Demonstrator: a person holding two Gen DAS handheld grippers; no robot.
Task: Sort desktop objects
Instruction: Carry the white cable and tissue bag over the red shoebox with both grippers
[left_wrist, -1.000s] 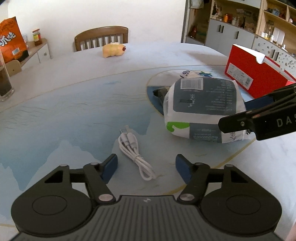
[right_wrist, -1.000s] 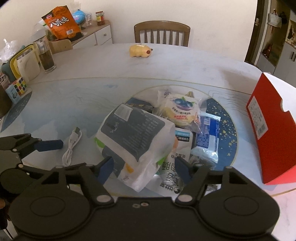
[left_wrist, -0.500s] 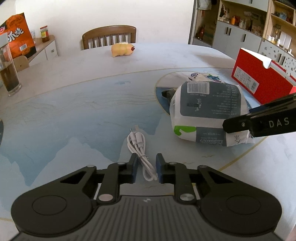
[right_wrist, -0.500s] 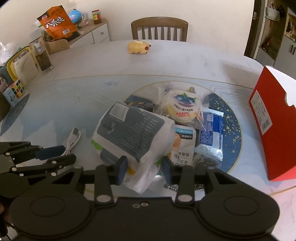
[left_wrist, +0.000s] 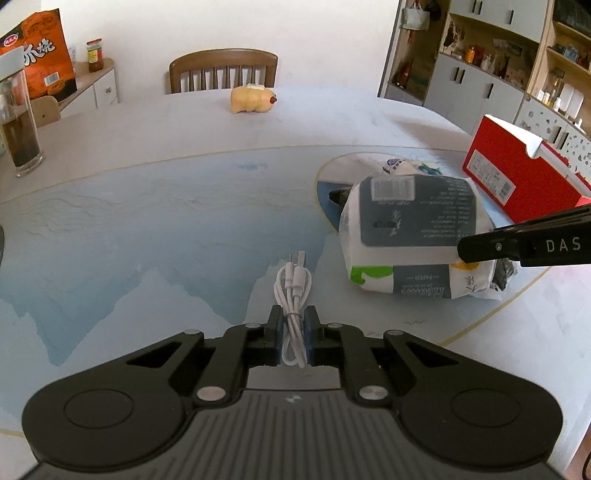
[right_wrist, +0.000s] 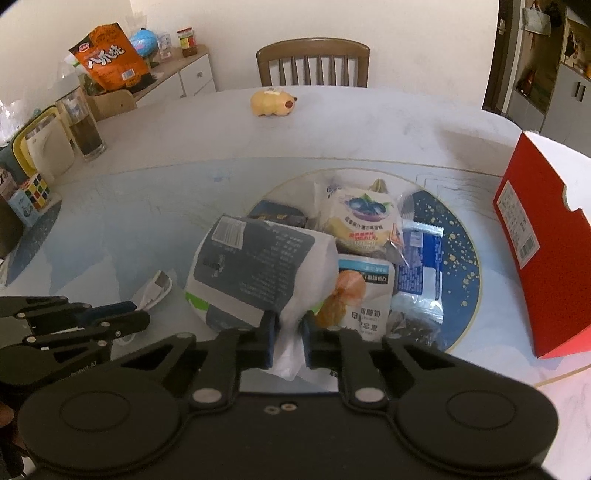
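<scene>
The white cable (left_wrist: 293, 295) is a short bundled coil lying on the blue-patterned table, plugs pointing away from the camera, its near end squeezed between two blue pads. Just right of it sits the tissue pack (left_wrist: 413, 236), white plastic with a dark grey label, a barcode and a green patch, pinched at its loose near corner. Behind it, a heap of snack packets (right_wrist: 373, 236) lies on the dark blue gold-flecked disc, including a blueberry one and a blue wrapper.

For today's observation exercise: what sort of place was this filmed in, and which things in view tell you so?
Most likely a home dining room: a large table with a wooden chair pushed up to it, snack packets piled on it, and shelved cabinets along the wall.
</scene>
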